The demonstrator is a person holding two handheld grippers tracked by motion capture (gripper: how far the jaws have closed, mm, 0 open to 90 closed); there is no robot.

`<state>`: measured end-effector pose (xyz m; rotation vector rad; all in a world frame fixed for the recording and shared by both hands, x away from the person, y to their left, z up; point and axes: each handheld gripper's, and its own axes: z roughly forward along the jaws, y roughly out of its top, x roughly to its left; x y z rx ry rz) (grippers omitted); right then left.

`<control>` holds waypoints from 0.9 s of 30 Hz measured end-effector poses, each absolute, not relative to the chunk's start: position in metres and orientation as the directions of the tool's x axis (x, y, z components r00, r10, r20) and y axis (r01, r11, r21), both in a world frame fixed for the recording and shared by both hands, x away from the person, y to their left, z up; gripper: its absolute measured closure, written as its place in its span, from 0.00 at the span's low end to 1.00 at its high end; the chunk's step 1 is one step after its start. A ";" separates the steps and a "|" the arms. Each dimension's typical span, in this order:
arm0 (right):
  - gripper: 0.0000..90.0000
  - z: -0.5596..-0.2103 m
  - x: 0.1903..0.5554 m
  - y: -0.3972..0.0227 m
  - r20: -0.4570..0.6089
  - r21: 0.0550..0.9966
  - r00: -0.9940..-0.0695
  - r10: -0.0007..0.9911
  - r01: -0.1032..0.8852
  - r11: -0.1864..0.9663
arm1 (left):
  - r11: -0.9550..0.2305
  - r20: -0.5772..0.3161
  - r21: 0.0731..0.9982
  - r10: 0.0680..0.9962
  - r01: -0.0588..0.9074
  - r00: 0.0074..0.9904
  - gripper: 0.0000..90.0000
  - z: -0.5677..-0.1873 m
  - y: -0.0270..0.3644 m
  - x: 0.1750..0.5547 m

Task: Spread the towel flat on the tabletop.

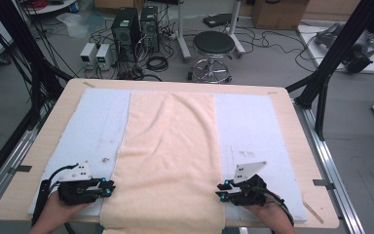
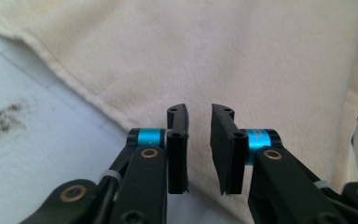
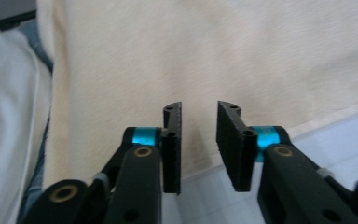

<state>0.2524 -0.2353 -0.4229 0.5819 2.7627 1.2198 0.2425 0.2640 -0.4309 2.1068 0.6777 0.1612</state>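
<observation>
A cream towel (image 1: 170, 146) lies flat down the middle of a pale blue mat (image 1: 97, 122) on the wooden table (image 1: 292, 122), and its near end hangs over the front edge. My left gripper (image 1: 109, 187) rests at the towel's left edge near the front. In the left gripper view the jaws of this gripper (image 2: 199, 112) stand a little apart over the towel's hem (image 2: 98, 100), pressing on nothing. My right gripper (image 1: 221, 190) sits at the towel's right edge. Its jaws (image 3: 199, 108) are likewise apart, with the towel's hem (image 3: 307, 123) running under them.
A dark smudge (image 2: 4, 119) marks the mat left of the towel. Behind the table stand a black stool (image 1: 213, 46), computer towers (image 1: 126, 27) and loose cables. Black frame struts (image 1: 321, 87) rise at the right. White cloth (image 3: 4, 116) shows beside the towel's near end.
</observation>
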 end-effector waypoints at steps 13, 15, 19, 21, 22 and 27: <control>0.42 -0.406 0.286 -0.237 0.112 0.781 -0.861 0.496 0.385 0.491 | -0.351 -0.179 0.840 0.540 0.413 0.823 0.58 -0.411 0.252 0.268; 0.37 -0.403 0.293 -0.233 0.106 0.789 -0.858 0.503 0.381 0.482 | -0.347 -0.175 0.843 0.543 0.410 0.821 0.55 -0.409 0.249 0.271; 0.32 -0.396 0.305 -0.229 0.092 0.807 -0.854 0.512 0.366 0.465 | -0.352 -0.162 0.845 0.550 0.403 0.819 0.47 -0.406 0.245 0.278; 0.30 -0.393 0.309 -0.228 0.090 0.810 -0.850 0.519 0.366 0.459 | -0.347 -0.163 0.847 0.551 0.403 0.818 0.44 -0.405 0.244 0.283; 0.30 -0.391 0.313 -0.228 0.083 0.812 -0.852 0.517 0.358 0.460 | -0.337 -0.168 0.850 0.556 0.406 0.814 0.43 -0.405 0.243 0.284; 0.28 -0.391 0.323 -0.222 0.090 0.819 -0.854 0.513 0.357 0.449 | -0.334 -0.160 0.848 0.581 0.412 0.798 0.39 -0.403 0.244 0.292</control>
